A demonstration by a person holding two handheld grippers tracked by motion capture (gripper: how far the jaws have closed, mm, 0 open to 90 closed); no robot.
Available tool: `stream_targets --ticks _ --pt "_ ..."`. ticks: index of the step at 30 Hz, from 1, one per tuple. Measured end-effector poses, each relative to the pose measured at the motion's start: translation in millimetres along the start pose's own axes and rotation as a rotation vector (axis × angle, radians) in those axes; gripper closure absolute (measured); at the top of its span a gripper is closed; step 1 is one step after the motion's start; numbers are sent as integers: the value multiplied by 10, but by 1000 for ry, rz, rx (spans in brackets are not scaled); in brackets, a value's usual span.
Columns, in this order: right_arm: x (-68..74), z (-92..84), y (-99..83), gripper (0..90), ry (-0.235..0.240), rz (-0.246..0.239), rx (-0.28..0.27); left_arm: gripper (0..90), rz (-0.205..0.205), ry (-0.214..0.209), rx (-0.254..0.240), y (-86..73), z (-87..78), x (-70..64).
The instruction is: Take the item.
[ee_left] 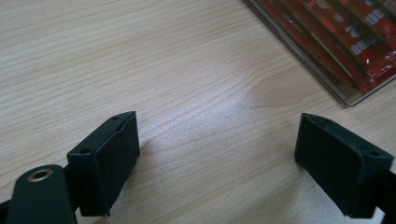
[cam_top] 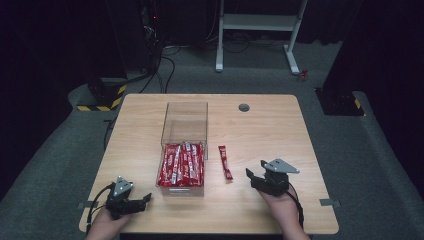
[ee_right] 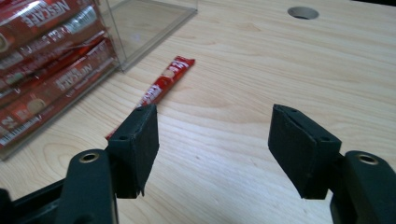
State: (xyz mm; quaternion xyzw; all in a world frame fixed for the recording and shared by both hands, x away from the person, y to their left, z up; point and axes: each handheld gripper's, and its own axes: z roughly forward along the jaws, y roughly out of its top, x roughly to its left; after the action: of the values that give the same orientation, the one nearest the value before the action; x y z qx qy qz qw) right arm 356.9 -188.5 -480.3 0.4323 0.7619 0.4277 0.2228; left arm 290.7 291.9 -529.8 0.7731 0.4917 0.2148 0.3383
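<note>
A: Sachet (cam_top: 225, 162), red, single, is listed from the high view as lying flat on the table (cam_top: 260, 130) just right of the clear box (cam_top: 183, 150). Inside that box, at its near end, a stack of like sachets (cam_top: 181, 165) is kept; its far half is seen bare. Presumably the loose one was left out to be packed with the rest.

B: And the grippers, relative to the box?

A: Right gripper (cam_top: 261, 175) is held right of the box, near the loose sachet, jaws spread wide with nothing between them. Left gripper (cam_top: 142, 199) is rested near the box's near left corner, likewise spread and empty, probably parked clear.

B: Left gripper view?

A: Bare wood is recorded between the parted jaws of the left gripper (ee_left: 217, 158); the box corner (ee_left: 345, 95) is entered at upper right.

B: Right gripper view?

A: Right gripper (ee_right: 212, 144) is noted gaping, unladen. The sachet (ee_right: 163, 84) is logged beside the box wall (ee_right: 140, 32), its near end hidden behind one jaw, so a pick is judged not yet lined up.
</note>
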Motion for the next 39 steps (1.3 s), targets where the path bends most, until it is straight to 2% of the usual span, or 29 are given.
stream_targets --ticks 7,15,24,26,33,39 --pt "-183 -90 -154 296 -48 7 38 142 -2 2 -1 -1 1 -3" --pt "-400 -175 -395 270 -121 33 120 142 -3 1 -1 -1 4 -9" --pt "-511 -158 -590 196 -176 51 207 142 -3 0 -2 -1 5 -9" --pt "-541 -151 -590 177 -168 77 211 142 -4 0 -2 -1 5 -9" --pt "-595 -76 -547 128 -183 95 221 142 -7 1 -6 -2 7 -12" --pt "-571 -9 -507 110 -206 110 227 143 -7 1 -5 -2 7 -12"
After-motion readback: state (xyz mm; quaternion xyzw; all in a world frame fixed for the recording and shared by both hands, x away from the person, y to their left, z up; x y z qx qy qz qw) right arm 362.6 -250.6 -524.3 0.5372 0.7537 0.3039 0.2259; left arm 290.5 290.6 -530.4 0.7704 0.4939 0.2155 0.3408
